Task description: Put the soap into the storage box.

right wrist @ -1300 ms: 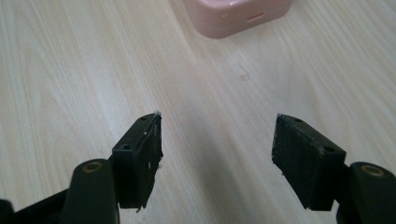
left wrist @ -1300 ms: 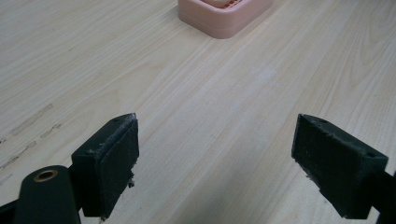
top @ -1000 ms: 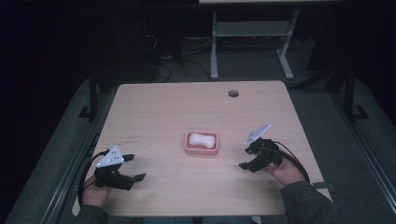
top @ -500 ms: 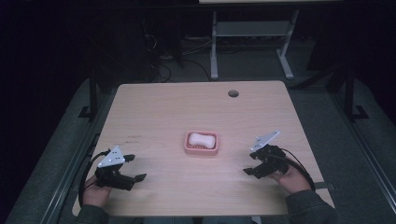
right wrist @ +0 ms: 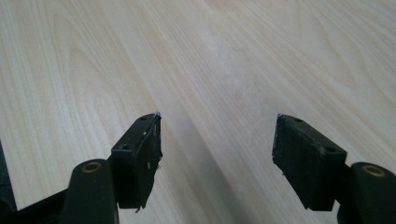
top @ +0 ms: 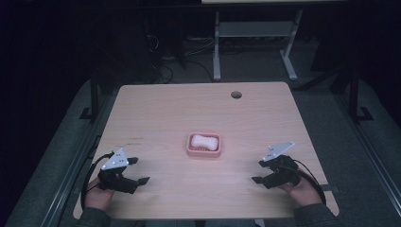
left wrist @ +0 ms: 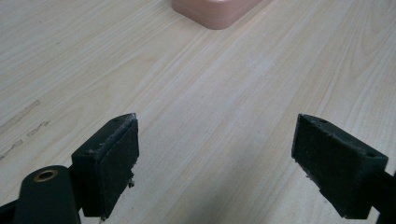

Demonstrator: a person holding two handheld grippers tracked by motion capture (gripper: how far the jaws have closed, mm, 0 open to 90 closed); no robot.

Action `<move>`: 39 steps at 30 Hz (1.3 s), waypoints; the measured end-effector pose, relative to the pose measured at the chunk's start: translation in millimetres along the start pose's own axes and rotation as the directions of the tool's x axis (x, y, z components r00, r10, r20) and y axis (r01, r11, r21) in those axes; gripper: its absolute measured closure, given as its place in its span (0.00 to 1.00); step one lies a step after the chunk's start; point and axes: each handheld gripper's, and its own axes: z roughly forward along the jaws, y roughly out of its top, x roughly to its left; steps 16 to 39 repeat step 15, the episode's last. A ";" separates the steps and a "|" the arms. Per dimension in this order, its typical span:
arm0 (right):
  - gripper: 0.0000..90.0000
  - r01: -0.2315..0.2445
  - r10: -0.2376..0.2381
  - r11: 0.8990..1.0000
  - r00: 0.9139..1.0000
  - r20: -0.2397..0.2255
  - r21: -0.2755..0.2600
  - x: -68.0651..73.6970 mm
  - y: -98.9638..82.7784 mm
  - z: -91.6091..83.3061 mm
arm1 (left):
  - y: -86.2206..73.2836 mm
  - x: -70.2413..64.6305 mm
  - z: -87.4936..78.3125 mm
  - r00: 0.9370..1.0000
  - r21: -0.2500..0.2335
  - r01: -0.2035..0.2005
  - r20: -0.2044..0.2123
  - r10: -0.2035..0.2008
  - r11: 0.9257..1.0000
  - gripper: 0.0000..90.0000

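While the pink soap dish (top: 204, 145) with its white soap bar (top: 204, 141) sits mid-table (top: 156, 109), the left gripper (top: 137, 170) waits wide open near the front-left corner, and the right gripper (top: 259, 171) gapes empty near the front-right corner.

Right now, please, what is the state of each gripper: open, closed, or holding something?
Left gripper: open, holding nothing, jaws over bare table.
Right gripper: open, holding nothing, jaws apart over bare wood.
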 end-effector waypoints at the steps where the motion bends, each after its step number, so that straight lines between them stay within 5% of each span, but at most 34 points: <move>1: 0.36 0.001 -0.001 1.000 1.000 0.006 -0.005 1.2 -1.8 -1.2 | 0.1 0.2 0.2 1.000 0.001 -0.005 0.001 0.005 1.000 0.16; 15: 0.32 -0.019 0.023 0.997 0.998 0.056 -0.072 13.1 -25.0 -13.1 | 0.4 -0.7 2.3 1.000 0.007 0.001 0.006 -0.001 1.000 0.16; 39: 0.32 -0.019 0.023 0.997 0.998 0.056 -0.072 13.1 -25.0 -13.1 | 0.4 -0.7 2.3 1.000 0.007 0.001 0.006 -0.001 1.000 0.16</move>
